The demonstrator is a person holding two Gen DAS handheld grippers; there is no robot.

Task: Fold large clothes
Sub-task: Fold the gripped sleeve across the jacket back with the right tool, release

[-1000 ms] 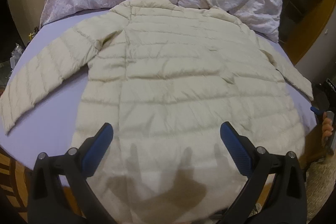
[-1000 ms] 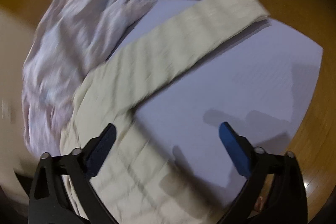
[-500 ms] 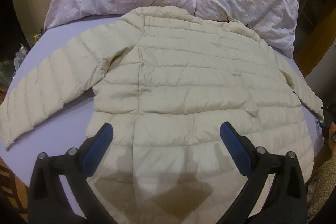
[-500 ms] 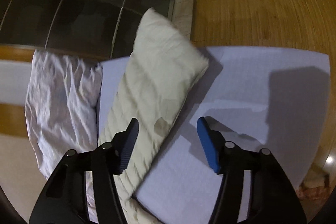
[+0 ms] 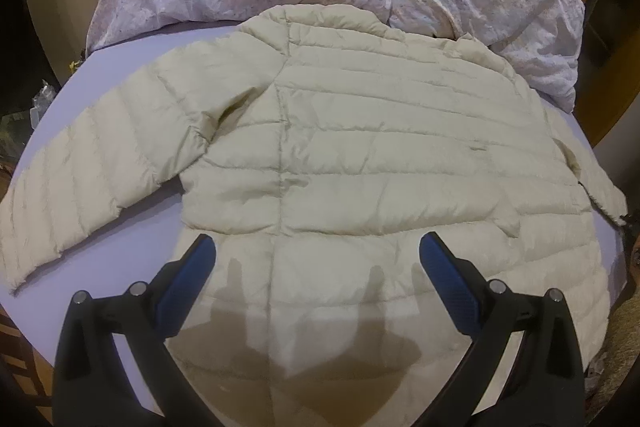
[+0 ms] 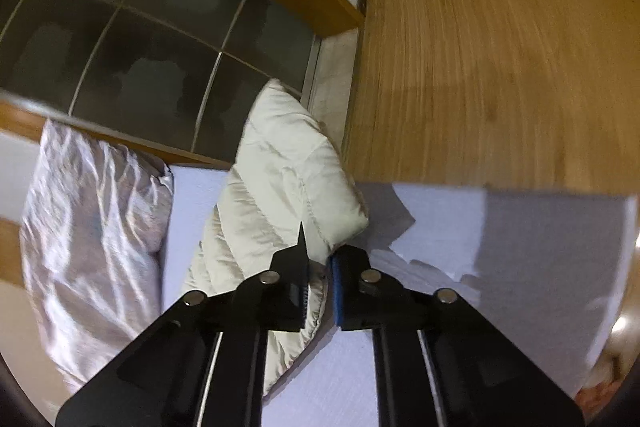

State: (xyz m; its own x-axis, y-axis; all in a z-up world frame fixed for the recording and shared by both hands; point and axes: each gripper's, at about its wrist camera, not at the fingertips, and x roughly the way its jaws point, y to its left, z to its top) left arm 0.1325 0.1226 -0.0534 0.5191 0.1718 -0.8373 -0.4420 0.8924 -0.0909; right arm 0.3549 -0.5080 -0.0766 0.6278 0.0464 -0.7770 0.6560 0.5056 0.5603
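1. Jacket [image 5: 360, 147] lies back-up, flat on the bed [image 5: 120, 71]
2. Puffy, light, slick; best pinched at cuffs or hem
3. Right tool [image 6: 318, 291] clamps the sleeve [image 6: 288, 187]; left tool [image 5: 316, 267] hangs apart above the hem

Jacket [image 5: 360, 155] hem cut off at left view's bottom edge behind gripper arms, right sleeve [image 6: 288, 187] tip runs past that view's right rim, floor [image 6: 500, 67] motion-blurred in right view, clutter [image 5: 40, 99] beside bed too small to identify.
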